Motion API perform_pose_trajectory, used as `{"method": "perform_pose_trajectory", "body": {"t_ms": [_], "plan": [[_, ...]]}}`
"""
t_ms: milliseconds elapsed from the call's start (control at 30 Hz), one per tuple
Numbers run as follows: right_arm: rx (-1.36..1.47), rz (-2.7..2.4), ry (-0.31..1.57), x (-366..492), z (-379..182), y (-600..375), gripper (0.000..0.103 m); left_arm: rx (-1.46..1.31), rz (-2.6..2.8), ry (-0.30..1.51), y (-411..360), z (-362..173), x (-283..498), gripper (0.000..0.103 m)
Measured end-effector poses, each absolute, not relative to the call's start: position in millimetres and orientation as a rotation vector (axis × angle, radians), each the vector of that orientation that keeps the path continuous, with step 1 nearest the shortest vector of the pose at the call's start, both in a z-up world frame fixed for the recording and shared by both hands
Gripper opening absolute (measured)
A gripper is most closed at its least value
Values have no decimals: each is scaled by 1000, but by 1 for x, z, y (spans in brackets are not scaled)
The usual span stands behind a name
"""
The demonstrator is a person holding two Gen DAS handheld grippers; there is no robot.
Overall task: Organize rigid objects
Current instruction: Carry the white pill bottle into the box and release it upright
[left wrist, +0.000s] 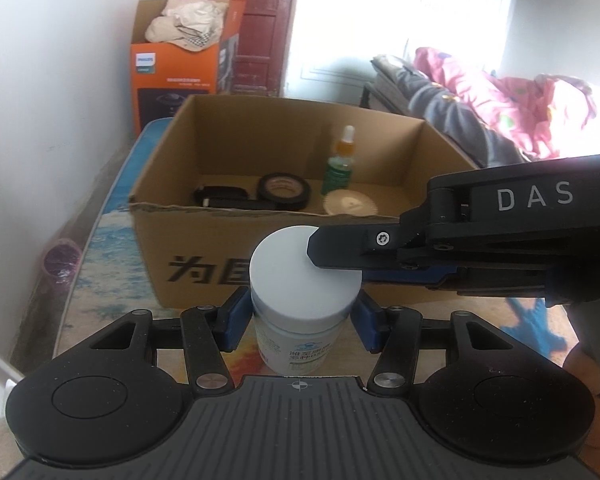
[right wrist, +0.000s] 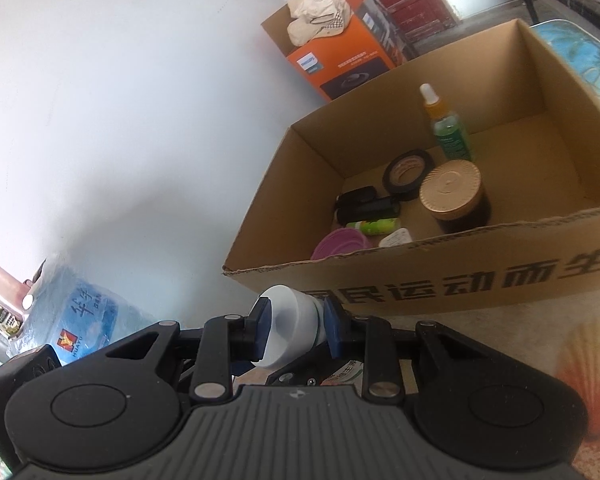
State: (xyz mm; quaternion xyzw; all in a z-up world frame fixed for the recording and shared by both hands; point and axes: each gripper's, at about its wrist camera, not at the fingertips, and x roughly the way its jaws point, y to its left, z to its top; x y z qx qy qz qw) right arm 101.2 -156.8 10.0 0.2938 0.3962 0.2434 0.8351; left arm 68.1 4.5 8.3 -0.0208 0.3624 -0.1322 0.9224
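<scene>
A white jar with a white lid (left wrist: 305, 280) stands in front of an open cardboard box (left wrist: 204, 240). My left gripper (left wrist: 298, 320) is shut on the jar's body just below the lid. My right gripper (right wrist: 296, 330) comes in from the right and is shut on the white lid (right wrist: 288, 326); one of its fingers (left wrist: 340, 250) lies across the lid's top in the left wrist view. The box (right wrist: 460, 280) holds a roll of black tape (right wrist: 408, 172), a green dropper bottle (right wrist: 448, 128), a dark jar with a gold lid (right wrist: 452, 192), black items (right wrist: 364, 204) and a purple lid (right wrist: 340, 242).
An orange box with cloth in it (left wrist: 180, 60) stands by the white wall behind. A bed with pink bedding (left wrist: 520, 100) is at the right. A blue water-bottle pack (right wrist: 80, 312) lies at the left. The table has a printed sea-pattern cover (left wrist: 108, 248).
</scene>
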Motion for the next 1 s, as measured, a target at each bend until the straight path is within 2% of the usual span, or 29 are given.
{"method": "perform_pose_trajectory", "body": {"t_ms": [1000], "plan": [[703, 456, 843, 99, -9, -199, 33, 62, -301, 773, -43, -3, 81, 55]]}}
